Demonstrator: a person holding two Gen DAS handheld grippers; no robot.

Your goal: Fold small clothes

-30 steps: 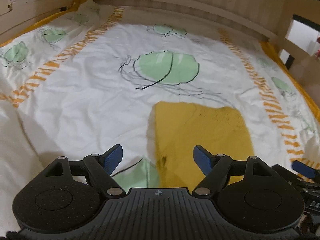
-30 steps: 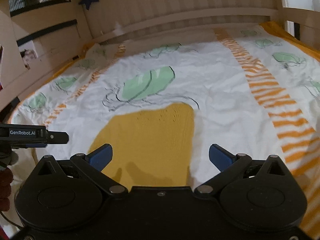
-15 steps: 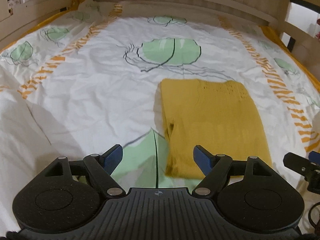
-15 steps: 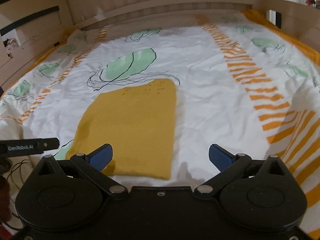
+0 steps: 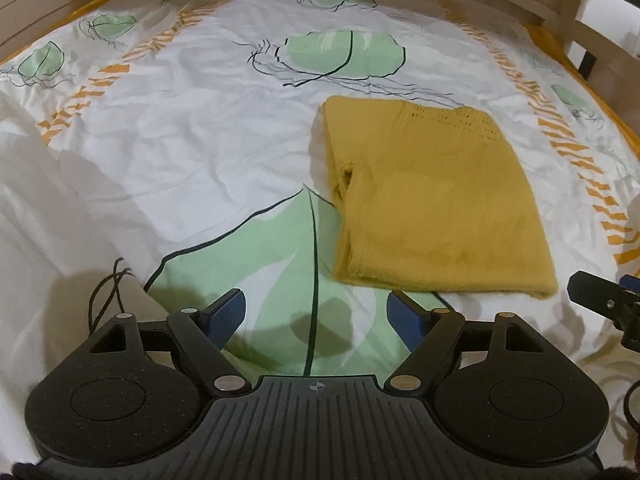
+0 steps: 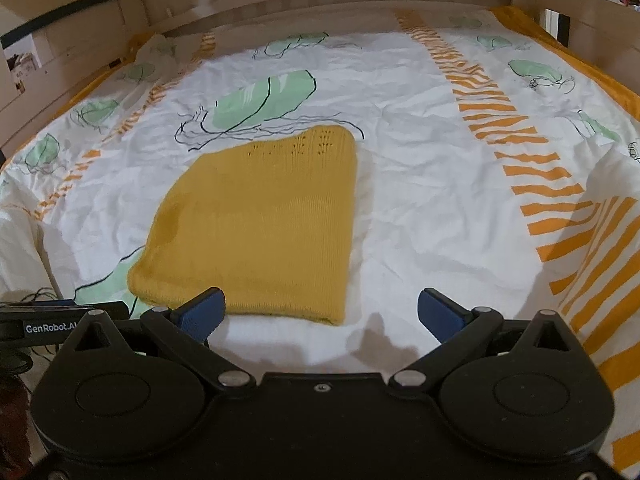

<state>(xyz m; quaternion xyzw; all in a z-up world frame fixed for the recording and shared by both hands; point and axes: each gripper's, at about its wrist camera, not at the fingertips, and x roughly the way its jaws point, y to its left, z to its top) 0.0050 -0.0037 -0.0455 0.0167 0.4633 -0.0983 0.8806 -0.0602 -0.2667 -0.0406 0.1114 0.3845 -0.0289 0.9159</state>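
A big bed [image 5: 168,152] fills both views. It has a wooden frame [image 6: 320,4] at the far end. A white cover [image 6: 420,208] lies over it, with green leaves and orange stripes on it. The cover is a bit crumpled.

On the cover, near the middle, lies a yellow knitted top [image 5: 436,208]. It is folded into a flat block. Its far end has little holes in the knit.

The left gripper [image 5: 316,316] hangs over a big green leaf, just beside the near left corner of the top. Its blue fingers [image 5: 226,314] are wide apart with nothing between them.

The right gripper [image 6: 320,312] hangs over the near edge of the top. Its fingers are wide apart too and hold nothing.

A thin black cord [image 5: 106,292] lies by the left gripper.
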